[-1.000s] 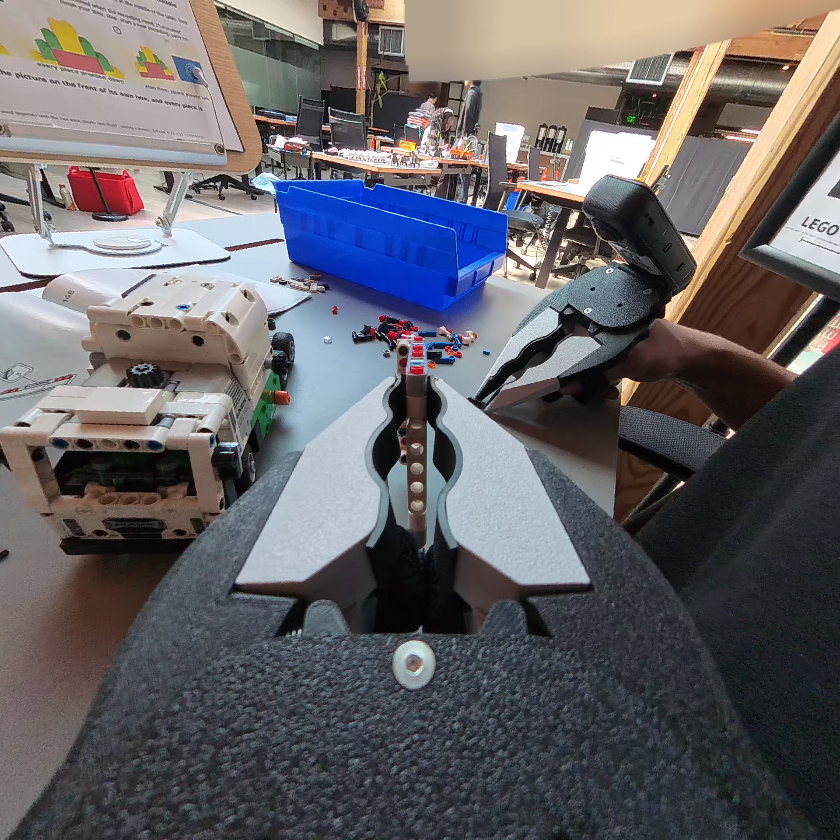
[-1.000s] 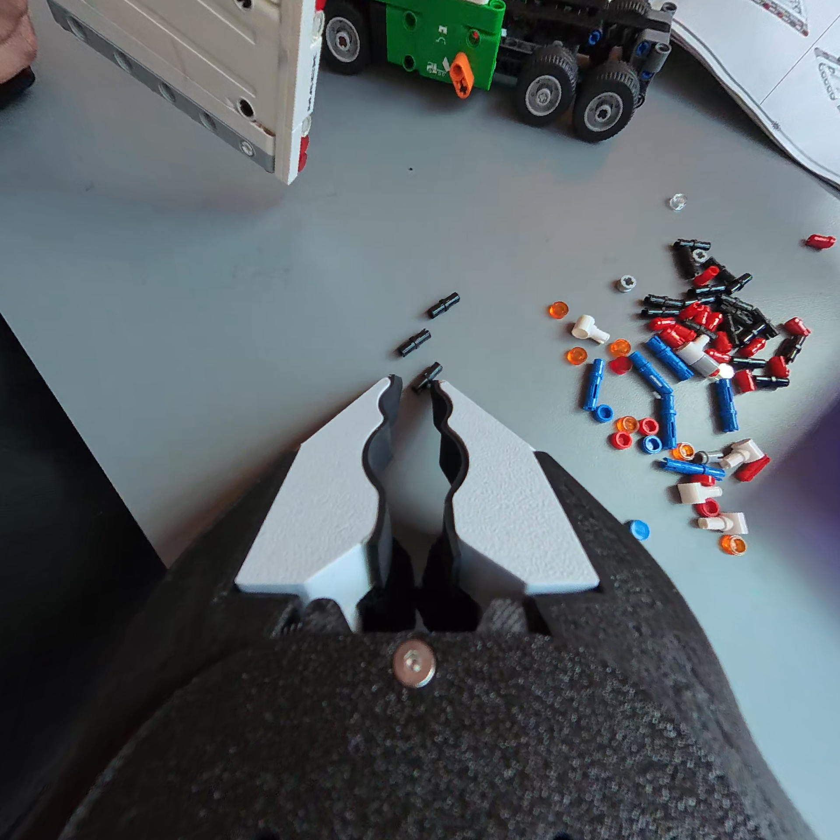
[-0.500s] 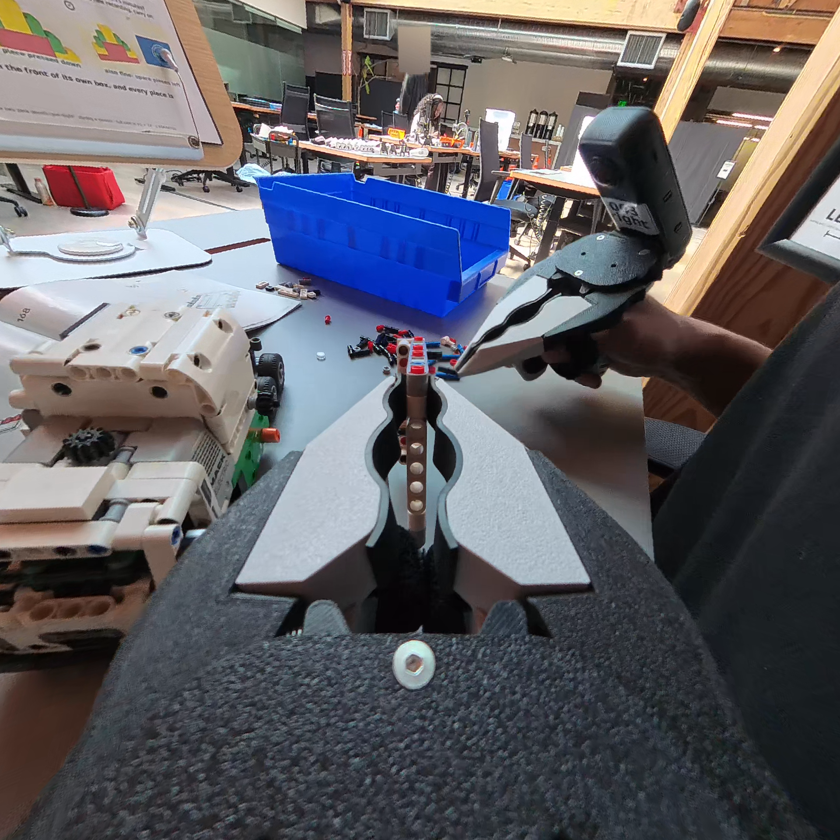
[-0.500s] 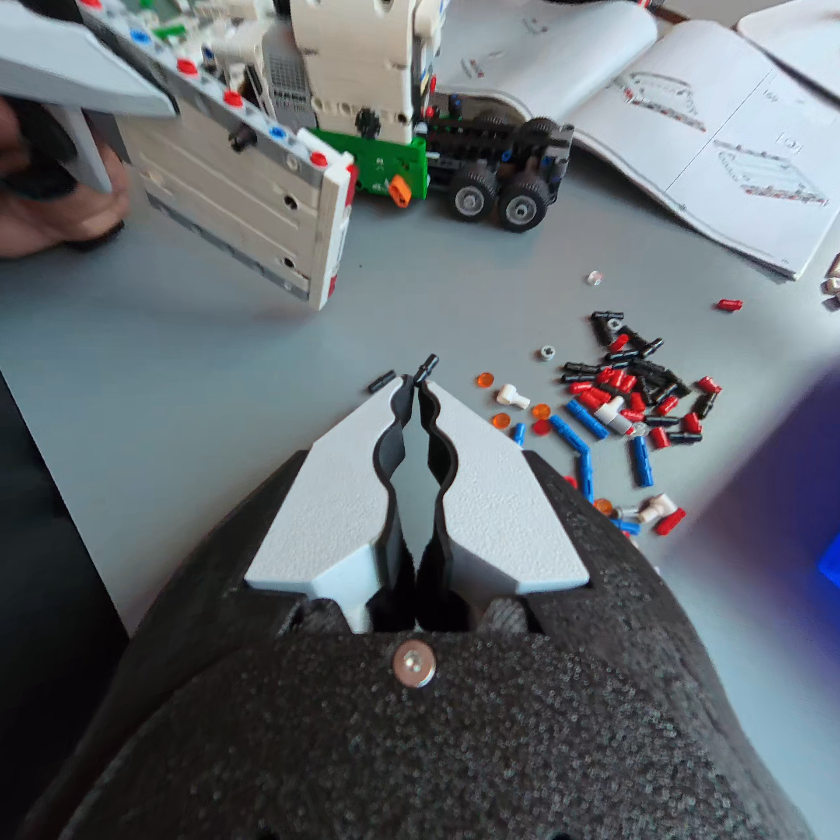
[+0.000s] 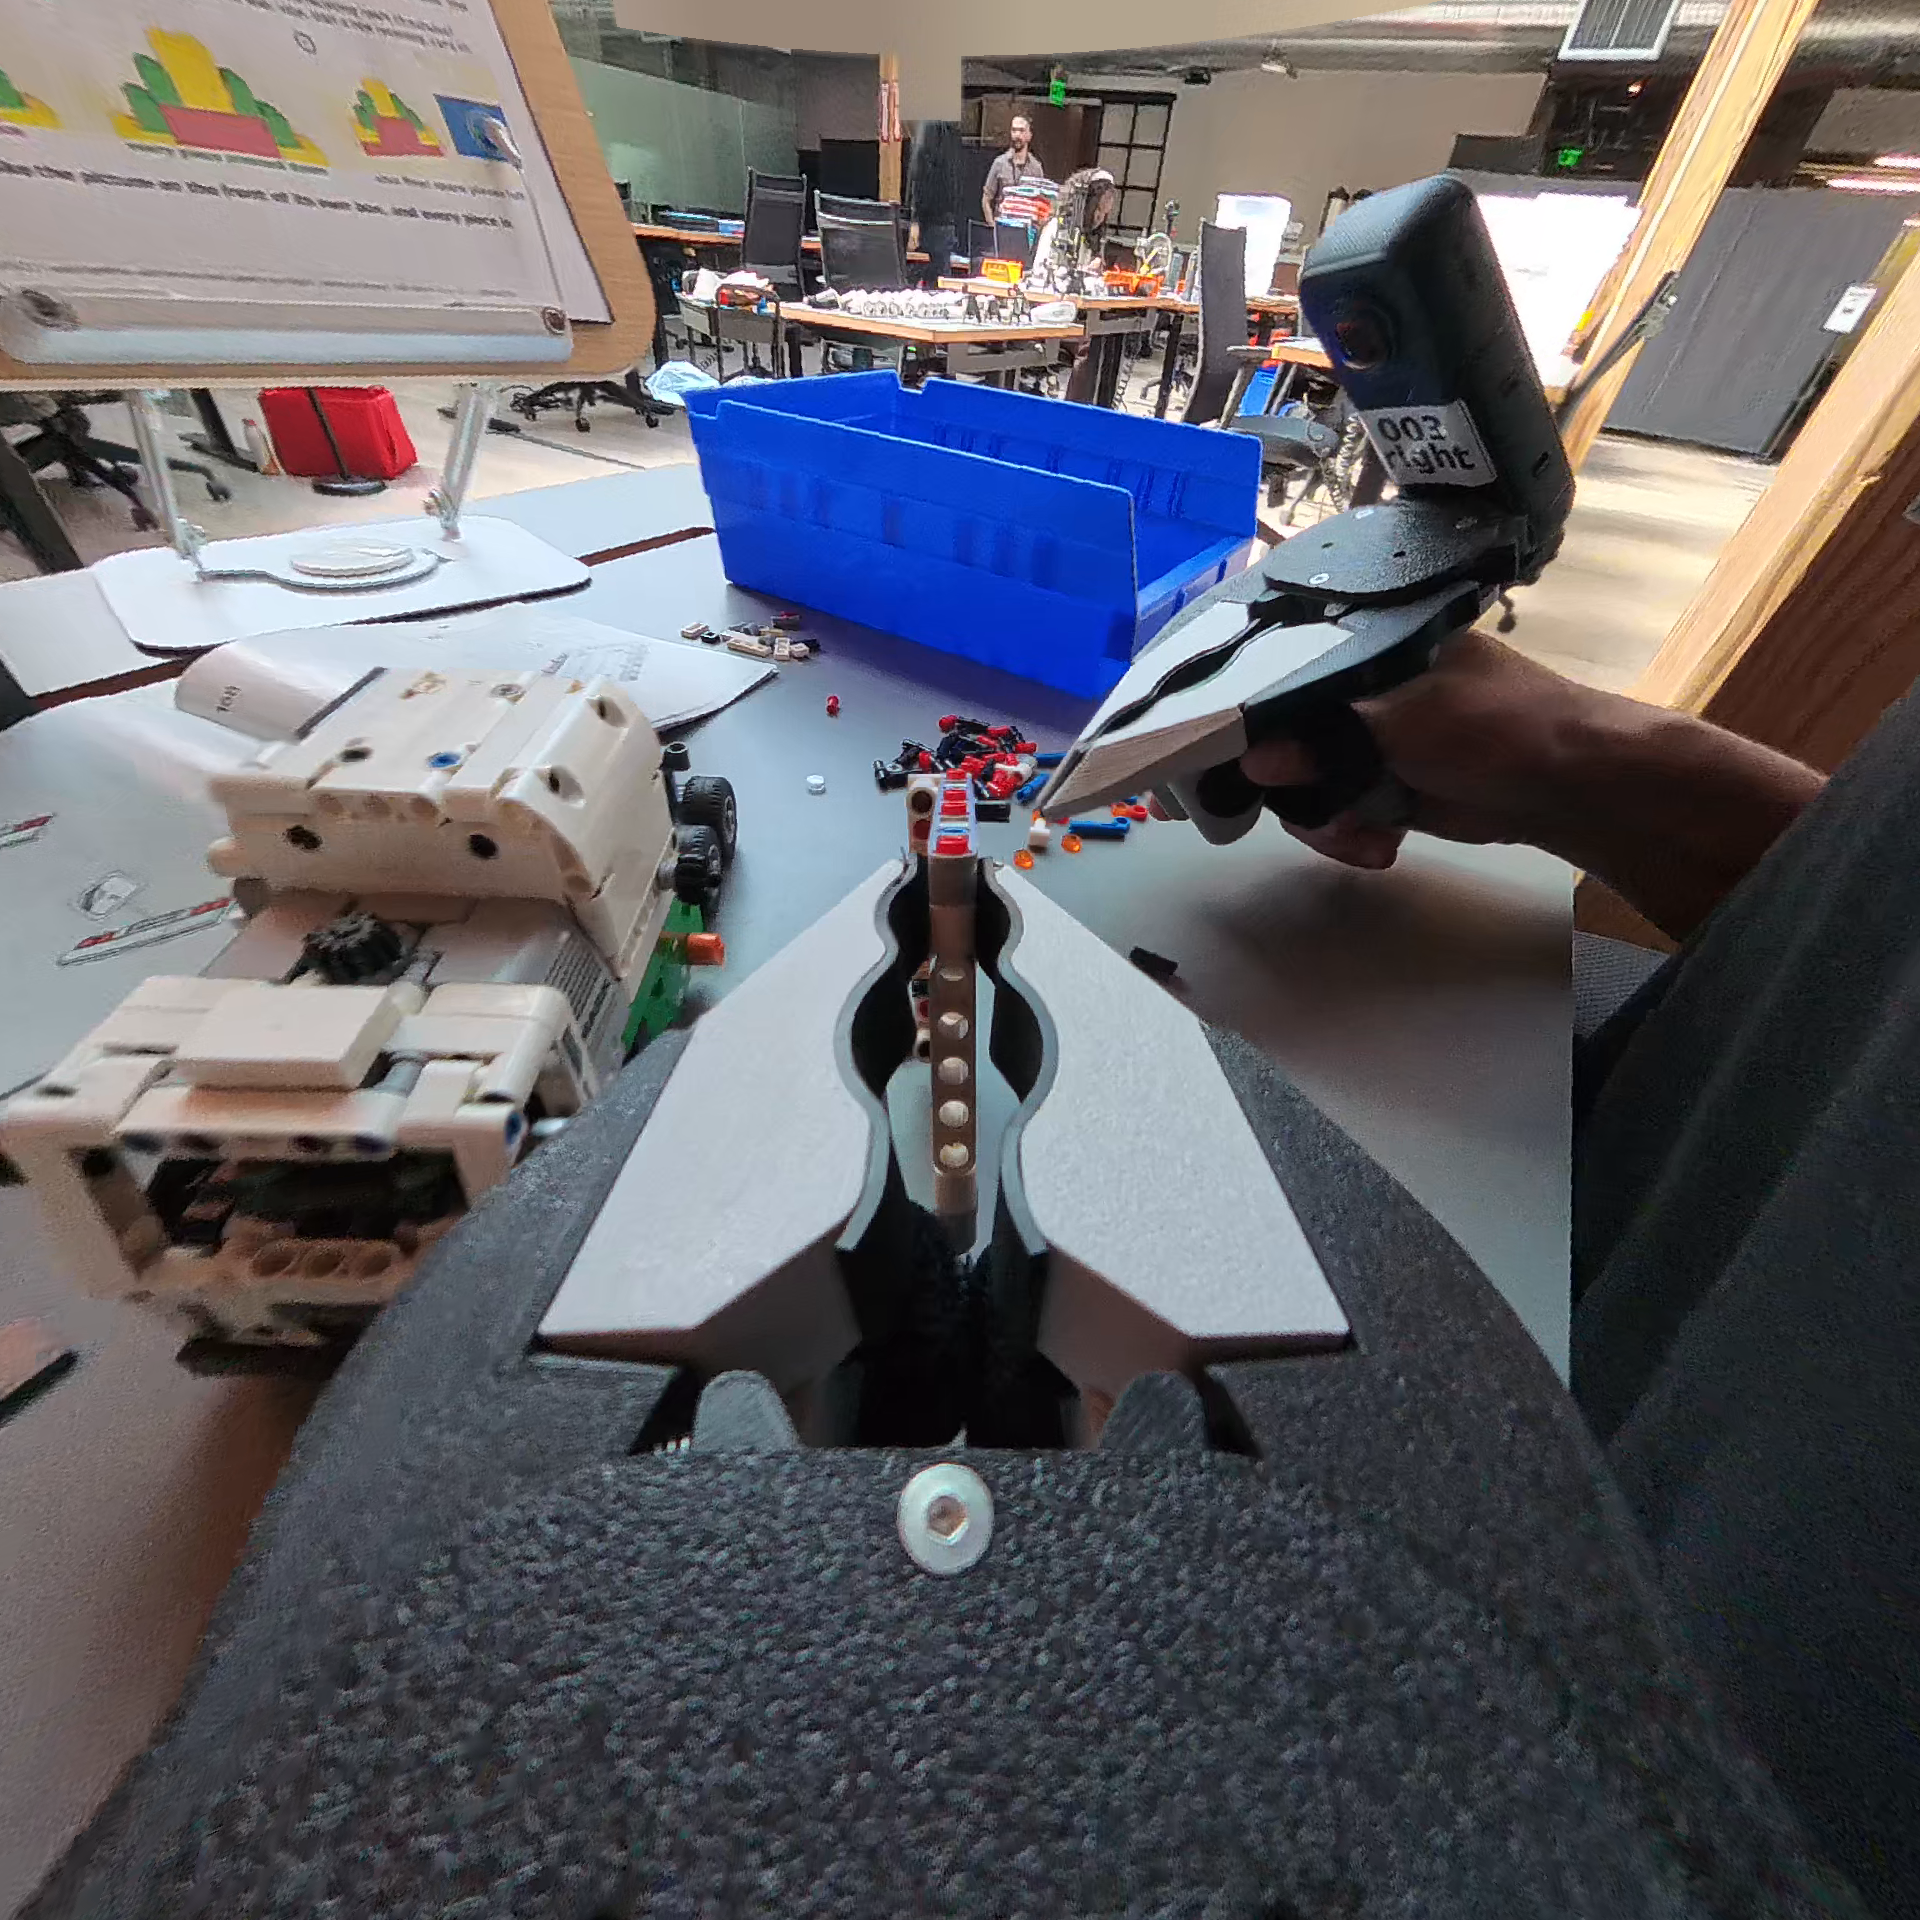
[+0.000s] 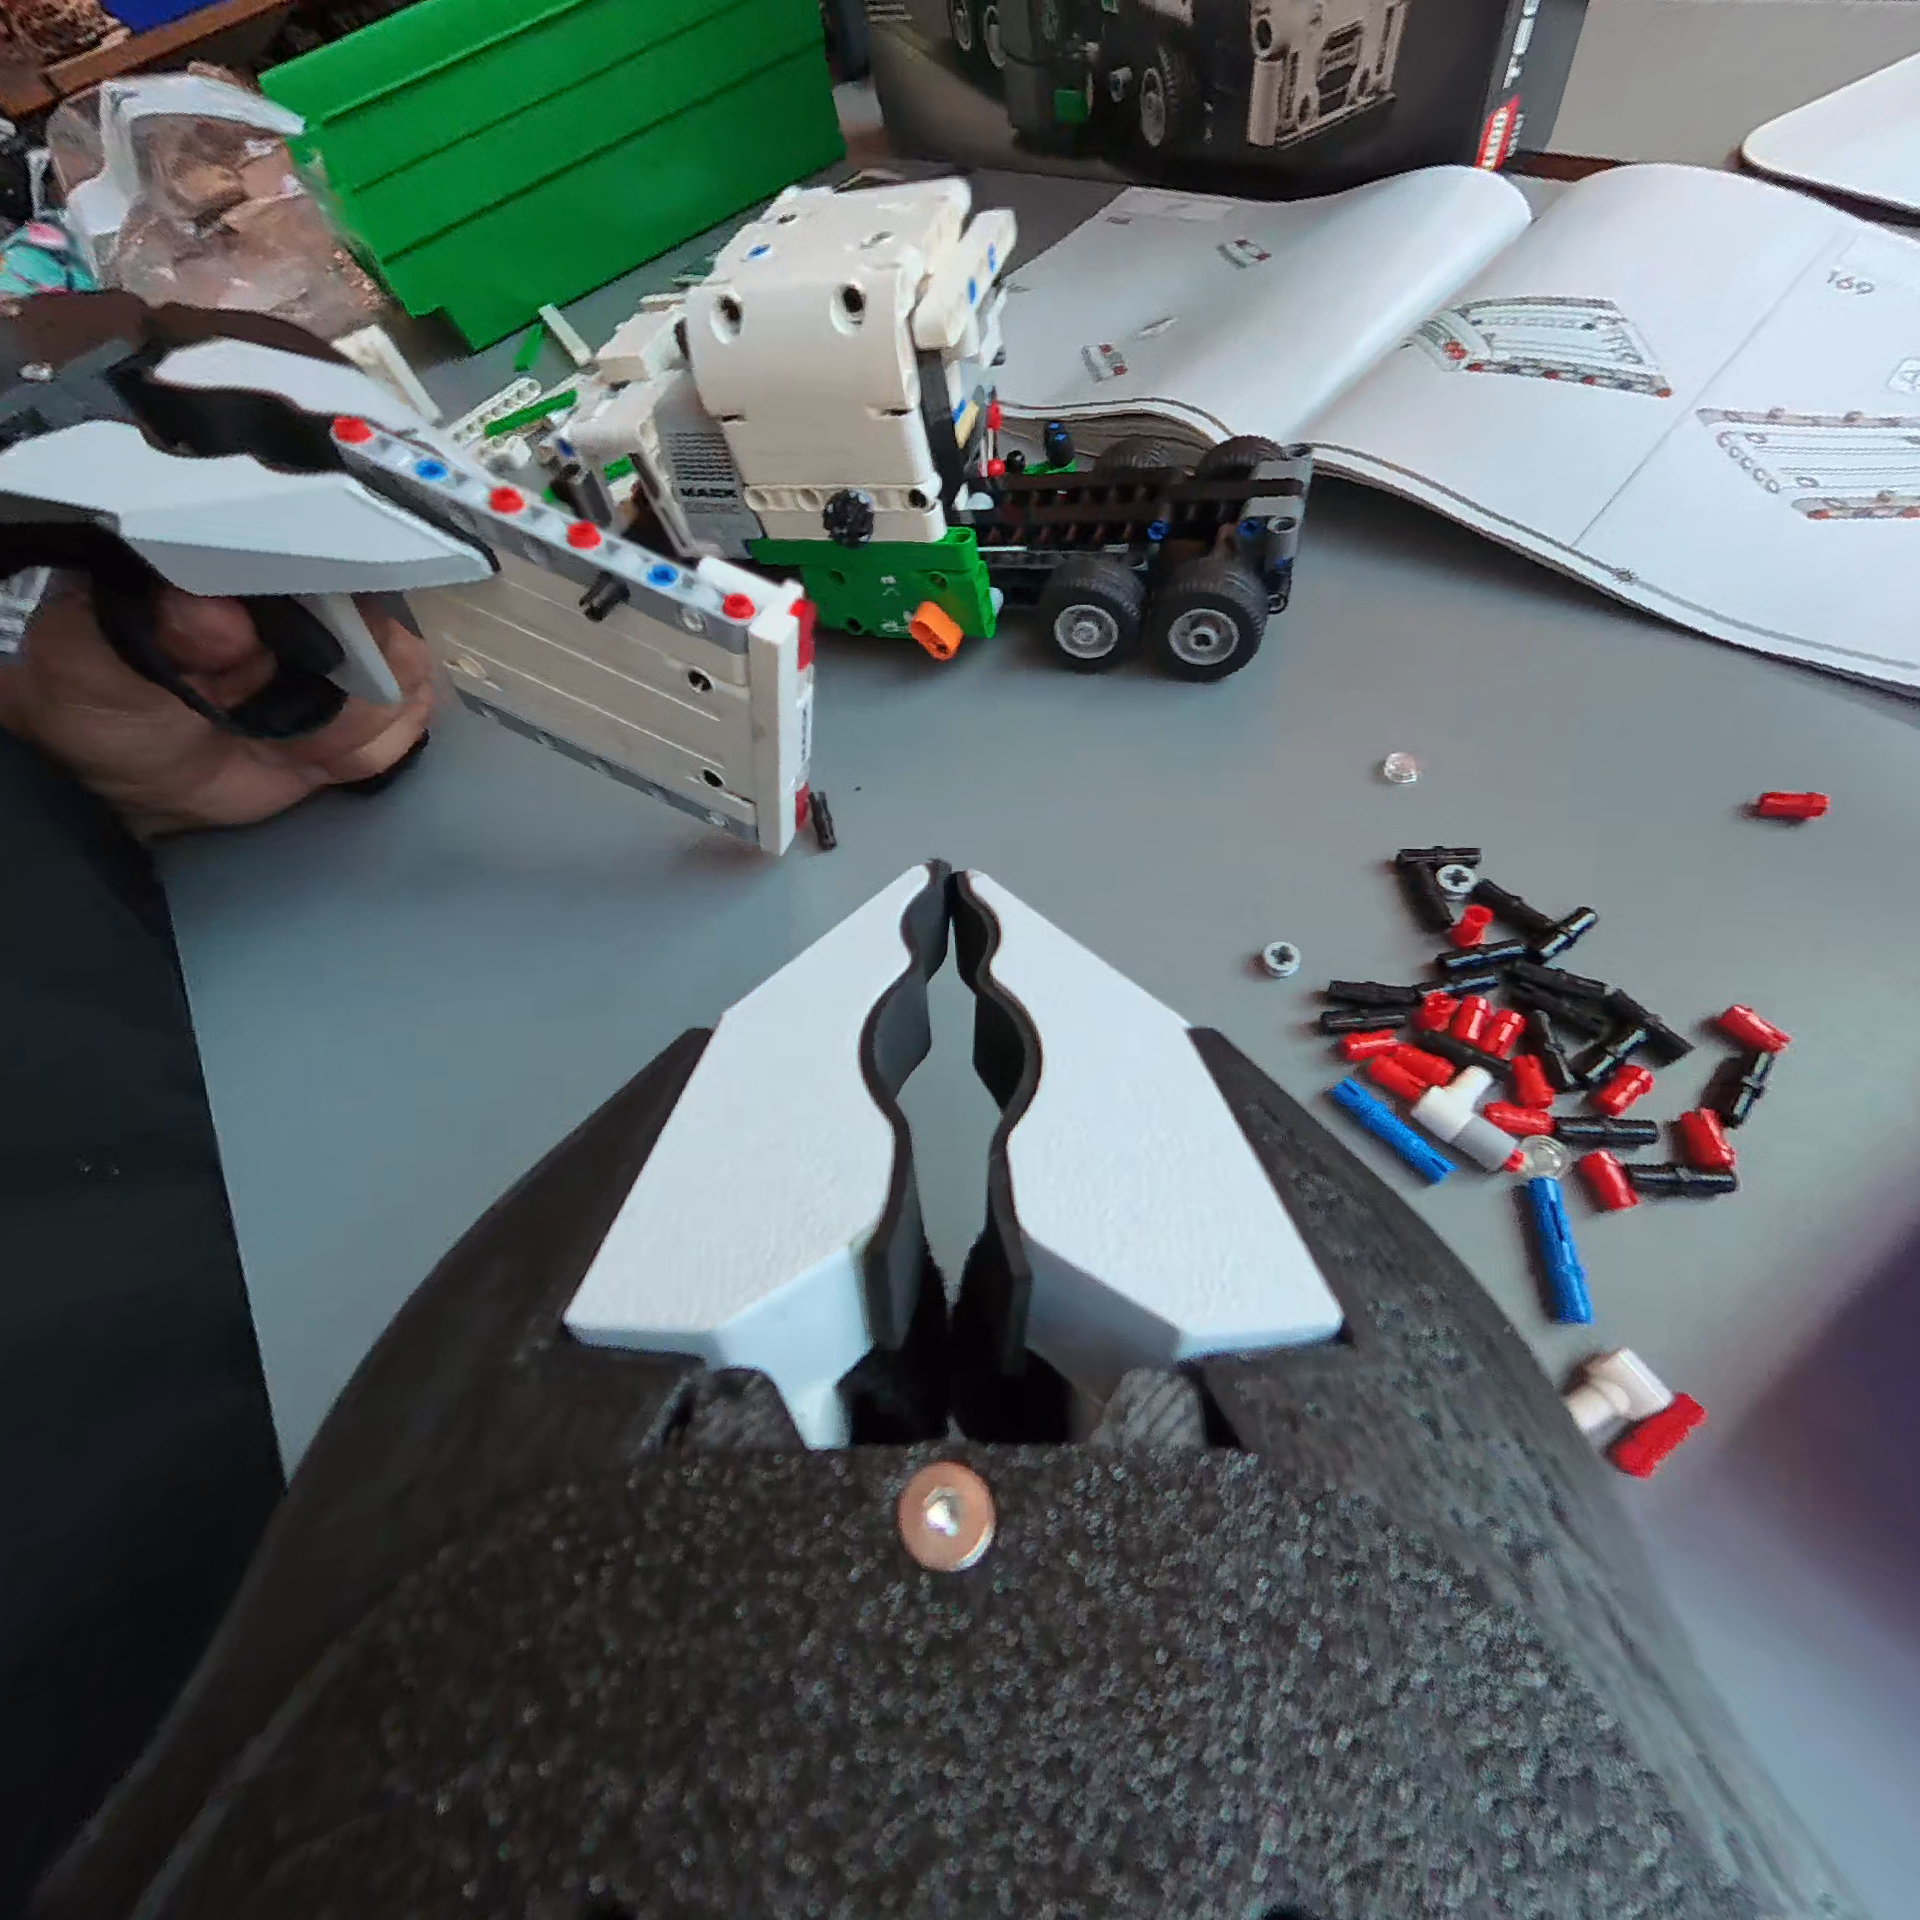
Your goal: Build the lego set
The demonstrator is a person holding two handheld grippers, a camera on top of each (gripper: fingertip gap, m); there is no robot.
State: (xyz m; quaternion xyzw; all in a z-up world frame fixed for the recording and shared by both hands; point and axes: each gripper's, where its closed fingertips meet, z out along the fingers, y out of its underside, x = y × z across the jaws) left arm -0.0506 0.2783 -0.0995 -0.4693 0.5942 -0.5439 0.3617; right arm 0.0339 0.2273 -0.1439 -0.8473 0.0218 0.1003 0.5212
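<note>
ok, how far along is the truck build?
Done: the truck has its cab, chassis and wheels together. In hand: the left gripper is shut on a white panel with a pinned grey beam, apart from the truck. The right gripper is shut above the table; I can't tell if it pinches anything. Left: the panel is unattached, and the loose pins and one black pin lie unused.

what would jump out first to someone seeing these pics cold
Probably the half-built white toy truck with its green base and black wheels, standing mid-table before an open instruction booklet. Next, the white side panel clamped by its grey holed beam in the left gripper, tilted, its low corner near the grey table. Right of the shut right gripper lies a scatter of red, black and blue pins.
</note>
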